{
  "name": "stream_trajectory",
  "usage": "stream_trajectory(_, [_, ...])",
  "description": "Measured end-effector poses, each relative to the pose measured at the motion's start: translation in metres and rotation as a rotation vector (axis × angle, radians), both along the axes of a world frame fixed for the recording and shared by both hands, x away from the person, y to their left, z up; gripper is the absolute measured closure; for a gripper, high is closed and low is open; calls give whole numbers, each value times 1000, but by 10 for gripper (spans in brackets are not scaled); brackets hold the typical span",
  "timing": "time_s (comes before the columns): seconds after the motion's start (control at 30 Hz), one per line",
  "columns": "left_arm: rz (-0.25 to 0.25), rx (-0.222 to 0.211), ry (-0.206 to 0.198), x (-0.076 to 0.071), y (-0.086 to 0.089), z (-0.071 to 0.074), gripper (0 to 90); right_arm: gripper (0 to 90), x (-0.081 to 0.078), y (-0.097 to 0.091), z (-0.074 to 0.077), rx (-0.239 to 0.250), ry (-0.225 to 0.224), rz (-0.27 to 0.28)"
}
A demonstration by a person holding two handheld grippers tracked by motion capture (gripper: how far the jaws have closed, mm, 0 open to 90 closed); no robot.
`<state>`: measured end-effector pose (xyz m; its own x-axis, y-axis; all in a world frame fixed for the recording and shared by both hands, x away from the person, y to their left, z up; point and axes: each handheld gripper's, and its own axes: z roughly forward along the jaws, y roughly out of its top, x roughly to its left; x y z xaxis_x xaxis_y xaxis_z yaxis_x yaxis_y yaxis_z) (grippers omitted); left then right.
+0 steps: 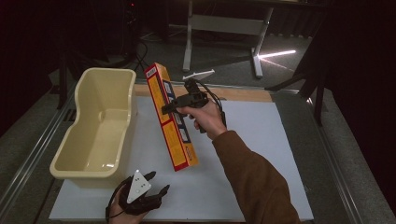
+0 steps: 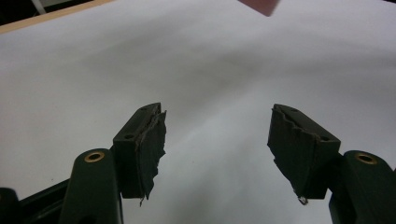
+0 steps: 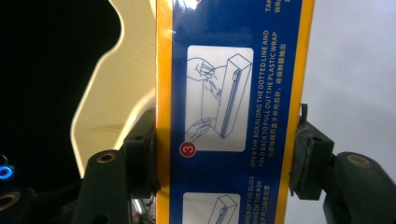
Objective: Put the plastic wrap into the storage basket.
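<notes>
Gripping a long, slim cardboard box [image 1: 170, 116], your right gripper [image 1: 173, 106] has its black jaws pressed on the two narrow yellow edges, as the right gripper view shows. That box [image 3: 231, 112] is glossy, yellow and red outside with a blue face printed with plastic-wrap instructions. It hangs above the white sheet [image 1: 261, 140], tilted, its long axis running from the far upper end down to the near lower end, just right of the tub [image 1: 100, 128]. The tub is smooth cream plastic, deep, with rounded corners. Your left gripper [image 1: 156, 183] sits at the near edge, jaws spread wide on nothing, ragged pads [image 2: 152, 144] over bare sheet. A wooden strip [image 1: 243, 94] edges the table; beyond lie dark floor and a grey desk frame [image 1: 224, 28].
</notes>
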<state>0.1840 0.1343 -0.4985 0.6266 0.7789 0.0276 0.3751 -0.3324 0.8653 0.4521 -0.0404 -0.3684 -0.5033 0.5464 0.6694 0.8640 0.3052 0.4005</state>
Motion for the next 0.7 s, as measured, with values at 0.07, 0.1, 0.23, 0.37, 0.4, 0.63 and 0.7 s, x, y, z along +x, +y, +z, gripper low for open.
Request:
stream_trajectory(0.07, [0, 3, 0, 0, 0, 0, 360, 390, 1, 2, 1, 12, 4, -7])
stream_trajectory(0.1, [0, 2, 0, 0, -1, 0, 360, 390, 1, 2, 1, 18, 7, -12])
stream_trajectory(0.23, [-3, 2, 1, 0, -1, 0, 360, 391, 4, 5, 1, 22, 19, -31])
stream_trajectory(0.37, [-3, 2, 0, 0, -1, 0, 360, 391, 6, 8, 1, 40, 31, -48])
stream_trajectory(0.4, [-3, 1, 0, 0, -1, 0, 360, 391, 6, 9, 1, 47, 36, -52])
stream_trajectory(0.63, [-1, 0, -2, 0, -1, 0, 360, 390, 6, 16, -1, 97, 74, -63])
stream_trajectory(0.7, [-2, 0, -2, 0, -1, 0, 359, 390, 6, 19, -1, 99, 72, -70])
